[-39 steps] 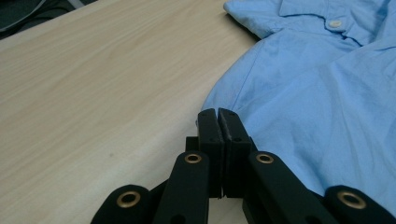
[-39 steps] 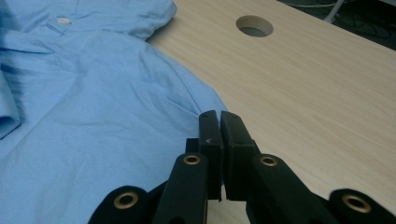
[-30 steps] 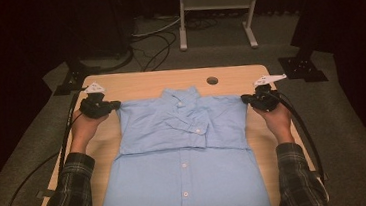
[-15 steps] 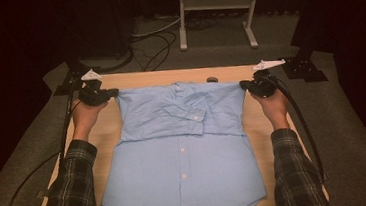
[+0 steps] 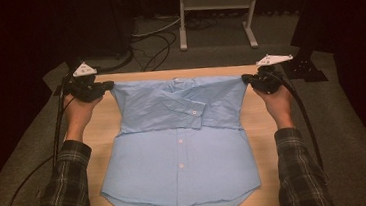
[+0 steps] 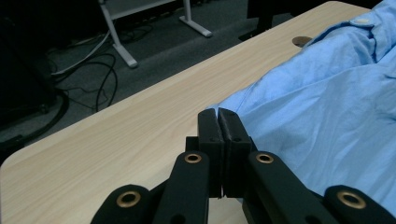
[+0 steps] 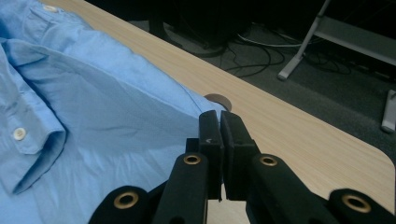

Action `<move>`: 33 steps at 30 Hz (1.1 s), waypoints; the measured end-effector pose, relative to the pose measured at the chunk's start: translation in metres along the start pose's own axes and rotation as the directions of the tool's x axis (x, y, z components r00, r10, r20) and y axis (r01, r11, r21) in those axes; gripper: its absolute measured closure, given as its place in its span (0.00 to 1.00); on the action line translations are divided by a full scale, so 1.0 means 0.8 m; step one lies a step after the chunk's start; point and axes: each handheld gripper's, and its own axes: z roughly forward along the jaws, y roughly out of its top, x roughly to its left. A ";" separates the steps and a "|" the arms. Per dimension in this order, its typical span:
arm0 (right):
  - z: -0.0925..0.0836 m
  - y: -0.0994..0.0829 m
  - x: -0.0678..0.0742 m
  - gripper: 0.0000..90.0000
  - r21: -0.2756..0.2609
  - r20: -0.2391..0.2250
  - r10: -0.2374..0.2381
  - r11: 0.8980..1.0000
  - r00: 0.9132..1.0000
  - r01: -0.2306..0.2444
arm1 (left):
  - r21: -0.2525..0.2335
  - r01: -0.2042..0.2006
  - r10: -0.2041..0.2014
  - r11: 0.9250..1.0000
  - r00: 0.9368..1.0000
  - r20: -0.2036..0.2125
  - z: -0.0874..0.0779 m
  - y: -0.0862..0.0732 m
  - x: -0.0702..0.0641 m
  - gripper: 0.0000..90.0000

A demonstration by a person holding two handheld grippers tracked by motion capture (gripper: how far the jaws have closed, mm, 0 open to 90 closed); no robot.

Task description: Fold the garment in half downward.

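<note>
Moved: both tongs have shifted toward the far worktop edge since the earlier frames, carrying the shirt's top corners outward – cloth between them now stretched flat.
Left tongs point(image 5: 103, 87): upper left of the high view, jaws pressed together on the shirt's corner; their own view shows the cloth edge caught at the tips.
Right tongs point(image 5: 247, 79): upper right of the high view, jaws clamped on the opposite corner.
Shirt point(image 5: 180, 153): light blue, buttoned, in the middle of the frame; sleeves folded across the chest, collar at the far edge, hem near the bottom edge.
Worktop point(image 5: 101, 135): pale wood – bare strips on either side of the shirt.
</note>
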 end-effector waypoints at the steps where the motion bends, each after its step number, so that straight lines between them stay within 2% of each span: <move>1: -0.003 0.000 0.002 0.98 -0.005 -0.002 -0.006 1.000 1.000 0.006 | 0.000 -0.002 0.002 1.000 1.000 0.000 -0.005 0.000 -0.002 0.99; 8: -0.026 0.001 0.018 0.98 -0.029 -0.033 -0.017 0.999 0.999 0.016 | -0.012 -0.011 0.011 1.000 1.000 -0.002 -0.041 -0.011 -0.019 0.99; 11: -0.036 -0.005 0.024 0.98 -0.040 -0.062 -0.009 0.999 0.998 0.006 | -0.015 -0.011 0.011 1.000 1.000 -0.002 -0.058 -0.017 -0.027 0.99; 18: -0.061 -0.017 0.048 0.98 -0.064 -0.090 -0.036 0.997 0.995 0.030 | -0.034 -0.038 0.038 0.999 0.999 -0.010 -0.099 -0.032 -0.048 0.99; 23: -0.083 -0.029 0.067 0.98 -0.083 -0.104 -0.075 0.994 0.992 0.066 | -0.059 -0.046 0.046 0.997 0.999 0.001 -0.128 -0.051 -0.065 0.99; 26: -0.098 -0.038 0.079 0.98 -0.094 -0.122 -0.085 0.993 0.989 0.074 | -0.057 -0.059 0.059 0.997 0.998 0.008 -0.143 -0.063 -0.078 0.99; 29: -0.113 -0.049 0.090 0.98 -0.109 -0.139 -0.095 0.991 0.986 0.080 | -0.051 -0.066 0.067 0.997 0.998 0.021 -0.158 -0.076 -0.094 0.99; 33: -0.128 -0.069 0.102 0.98 -0.102 -0.161 -0.101 0.991 0.982 0.085 | -0.022 -0.073 0.074 0.997 0.996 0.056 -0.173 -0.099 -0.113 0.99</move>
